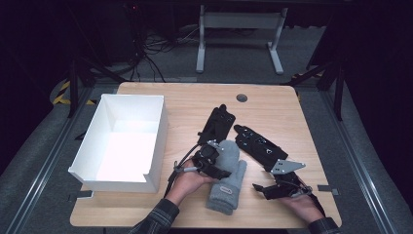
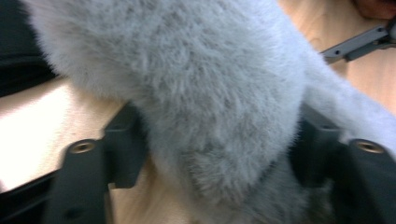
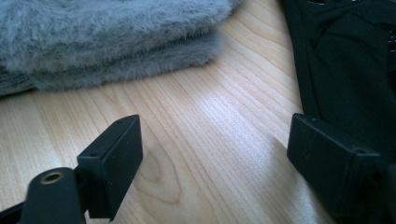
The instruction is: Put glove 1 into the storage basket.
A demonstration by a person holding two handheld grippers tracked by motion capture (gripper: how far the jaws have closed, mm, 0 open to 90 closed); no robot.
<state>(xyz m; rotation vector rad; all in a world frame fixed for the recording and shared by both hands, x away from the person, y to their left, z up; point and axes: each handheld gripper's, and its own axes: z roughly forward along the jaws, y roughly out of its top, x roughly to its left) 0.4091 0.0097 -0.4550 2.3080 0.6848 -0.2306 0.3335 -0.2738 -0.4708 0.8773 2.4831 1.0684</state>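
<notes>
Grey fuzzy mitten pair lies stacked near the table's front edge, with two black gloves just behind and one white box to the left. Left gripper clamps the mittens; right gripper sits spread, empty.

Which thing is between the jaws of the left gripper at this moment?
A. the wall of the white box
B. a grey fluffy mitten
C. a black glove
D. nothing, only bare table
B: in the left gripper view the grey fluffy mitten sits between the two black jaws of the left gripper, which press into its fur on both sides.
</notes>
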